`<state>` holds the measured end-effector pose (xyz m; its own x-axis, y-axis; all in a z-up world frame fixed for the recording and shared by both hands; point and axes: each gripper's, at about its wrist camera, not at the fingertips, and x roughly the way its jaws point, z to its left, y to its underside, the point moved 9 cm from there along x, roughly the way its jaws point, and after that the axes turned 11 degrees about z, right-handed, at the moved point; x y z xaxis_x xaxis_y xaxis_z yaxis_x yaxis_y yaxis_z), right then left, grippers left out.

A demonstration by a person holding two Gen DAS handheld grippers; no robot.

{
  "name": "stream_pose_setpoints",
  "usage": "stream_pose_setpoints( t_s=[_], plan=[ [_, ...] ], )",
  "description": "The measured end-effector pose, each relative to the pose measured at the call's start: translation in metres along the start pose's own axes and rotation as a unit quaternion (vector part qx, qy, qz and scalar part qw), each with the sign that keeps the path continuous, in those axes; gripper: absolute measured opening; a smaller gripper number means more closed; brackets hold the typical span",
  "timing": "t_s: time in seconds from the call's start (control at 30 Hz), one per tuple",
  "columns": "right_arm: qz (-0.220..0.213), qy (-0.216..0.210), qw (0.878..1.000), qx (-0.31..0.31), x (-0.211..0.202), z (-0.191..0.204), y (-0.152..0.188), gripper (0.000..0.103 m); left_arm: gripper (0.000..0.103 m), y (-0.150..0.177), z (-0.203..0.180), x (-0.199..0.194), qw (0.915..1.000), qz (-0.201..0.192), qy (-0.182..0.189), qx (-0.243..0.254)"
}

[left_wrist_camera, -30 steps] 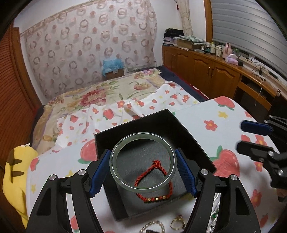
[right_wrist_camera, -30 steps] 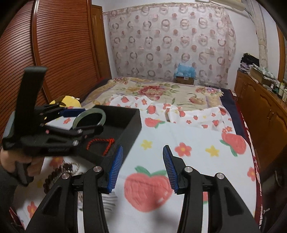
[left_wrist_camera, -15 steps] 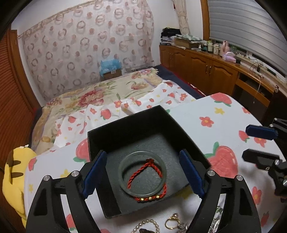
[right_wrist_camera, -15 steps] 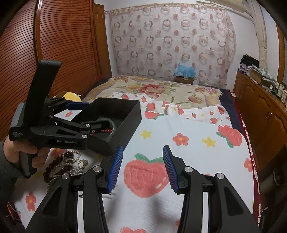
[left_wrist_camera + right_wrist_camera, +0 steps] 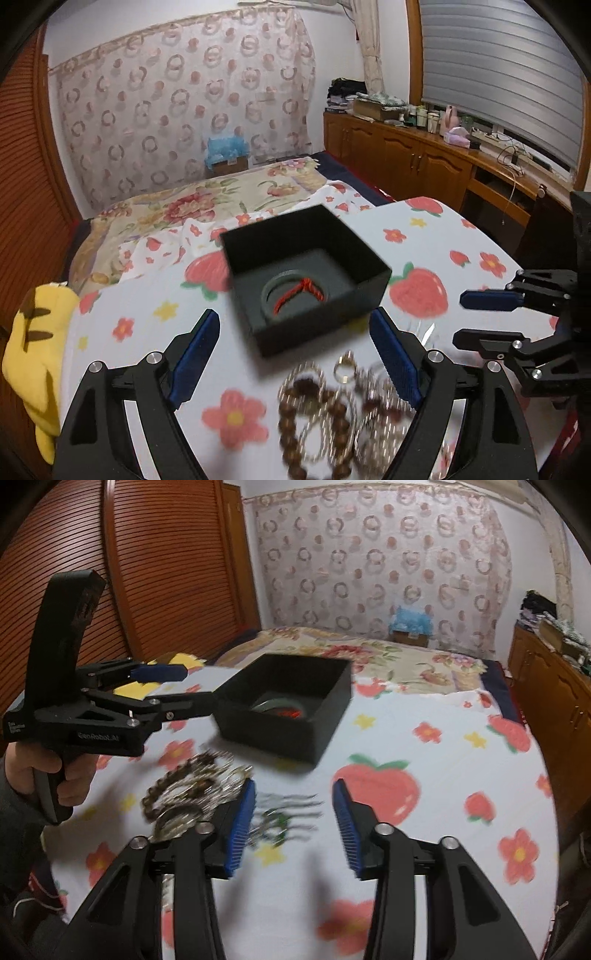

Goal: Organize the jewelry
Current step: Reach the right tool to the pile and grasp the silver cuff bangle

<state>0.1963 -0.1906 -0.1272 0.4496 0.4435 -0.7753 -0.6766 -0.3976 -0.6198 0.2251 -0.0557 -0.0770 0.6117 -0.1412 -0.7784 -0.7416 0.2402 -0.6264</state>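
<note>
1. Lying nearest the left wrist camera, a blurred heap of beaded bracelets (image 5: pixel 321 417) and rings sits on the strawberry-print cloth (image 5: pixel 476 236), just in front of the black box (image 5: pixel 306 273).
2. Spread wide and holding nothing, the left gripper (image 5: pixel 295 354) hovers above that heap, short of the box.
3. Right of the heap, the right gripper (image 5: pixel 291 819) is also wide and bare.
4. Inside the box lie a green bangle (image 5: pixel 291 291) and a red cord bracelet (image 5: pixel 301 293).
5. Beyond the box, a floral bedspread (image 5: pixel 207 206).
</note>
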Motion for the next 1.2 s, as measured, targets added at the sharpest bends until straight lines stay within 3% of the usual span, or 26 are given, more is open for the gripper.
stream_pose_setpoints(
  t_s=[0.2, 0.37, 0.67, 1.07, 1.2],
  plan=[
    [0.024, -0.03, 0.999, -0.023, 0.01, 0.039, 0.019, 0.023, 0.08, 0.032, 0.011, -0.015, 0.9998, 0.0, 0.007, -0.02],
    [0.041, -0.053, 0.997, -0.027, 0.017, 0.061, 0.029, 0.022, 0.08, 0.055, 0.019, -0.018, 0.9993, 0.005, 0.009, -0.035],
    [0.061, -0.035, 0.997, -0.014, 0.03, 0.06, 0.03, 0.017, 0.081, 0.089, 0.025, -0.023, 0.9962, 0.017, 0.038, -0.077],
    [0.09, -0.02, 0.996, -0.001, 0.045, 0.052, 0.023, 0.016, 0.081, 0.104, 0.022, -0.03, 0.9963, 0.015, 0.037, -0.077],
    [0.089, -0.024, 0.996, -0.007, 0.042, 0.054, 0.023, 0.004, 0.081, 0.105, 0.022, -0.03, 0.9963, 0.016, 0.035, -0.076]
  ],
)
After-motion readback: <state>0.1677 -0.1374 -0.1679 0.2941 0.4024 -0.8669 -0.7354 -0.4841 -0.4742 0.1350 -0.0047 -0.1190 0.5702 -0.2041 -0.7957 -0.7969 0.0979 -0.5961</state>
